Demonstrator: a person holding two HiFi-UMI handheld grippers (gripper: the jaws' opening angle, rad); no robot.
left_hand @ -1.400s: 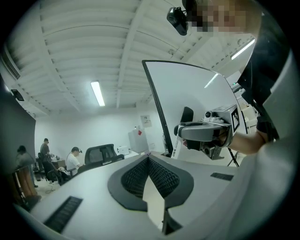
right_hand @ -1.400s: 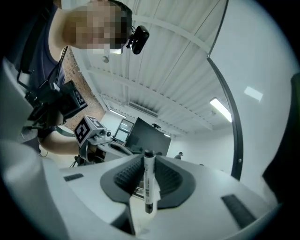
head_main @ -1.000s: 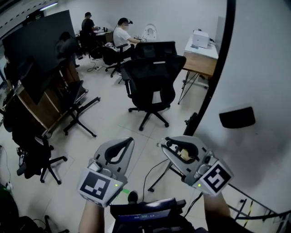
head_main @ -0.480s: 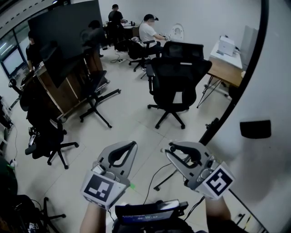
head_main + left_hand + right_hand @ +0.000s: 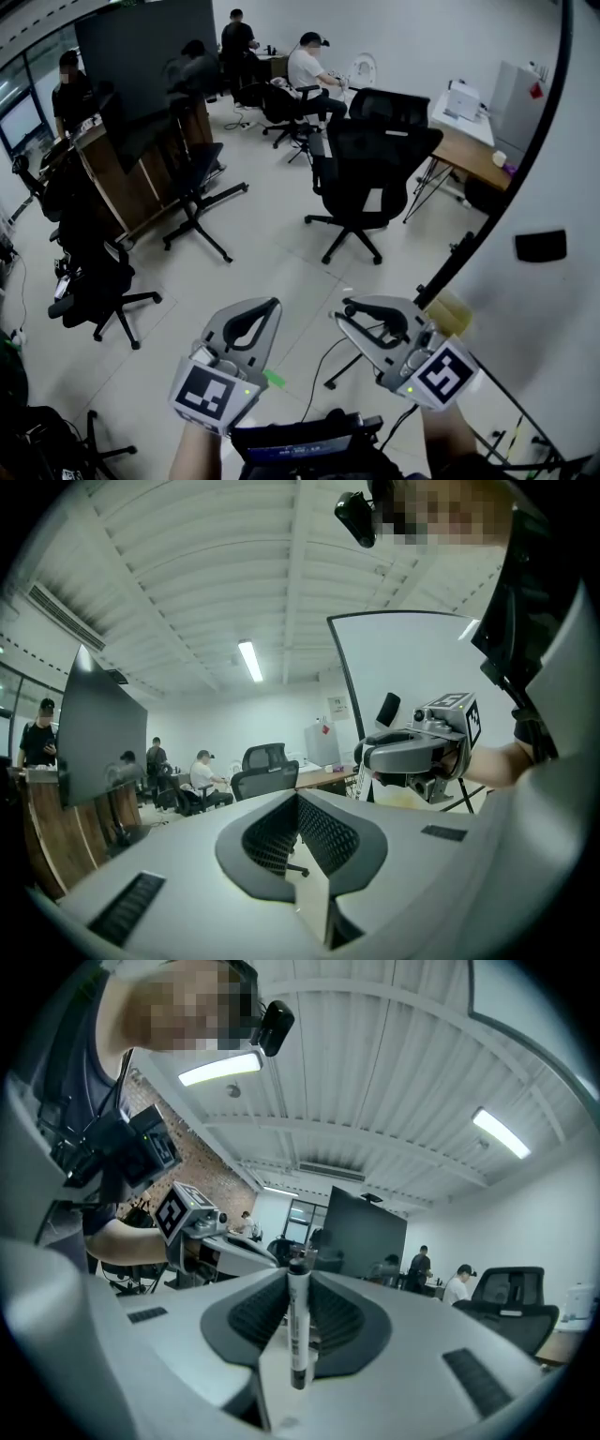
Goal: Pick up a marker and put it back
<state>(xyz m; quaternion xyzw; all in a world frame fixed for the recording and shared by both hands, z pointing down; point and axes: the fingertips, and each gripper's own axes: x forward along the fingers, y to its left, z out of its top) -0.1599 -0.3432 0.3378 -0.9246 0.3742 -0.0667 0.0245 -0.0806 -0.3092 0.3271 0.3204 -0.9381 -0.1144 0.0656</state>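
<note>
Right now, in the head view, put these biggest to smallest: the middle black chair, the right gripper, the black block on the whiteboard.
1. black chair
2. right gripper, nearly as big only because it is close to the camera
3. black block, smallest by far

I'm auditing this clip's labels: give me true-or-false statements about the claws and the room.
The right claw grips a marker. True.
The left claw holds a marker too. False: it is shut on nothing.
The marker's body is red. False: it is white with dark ends.
A black office chair stands ahead of the claws. True.
Nobody else is in the room. False: a person in white sits at the far end.
</note>
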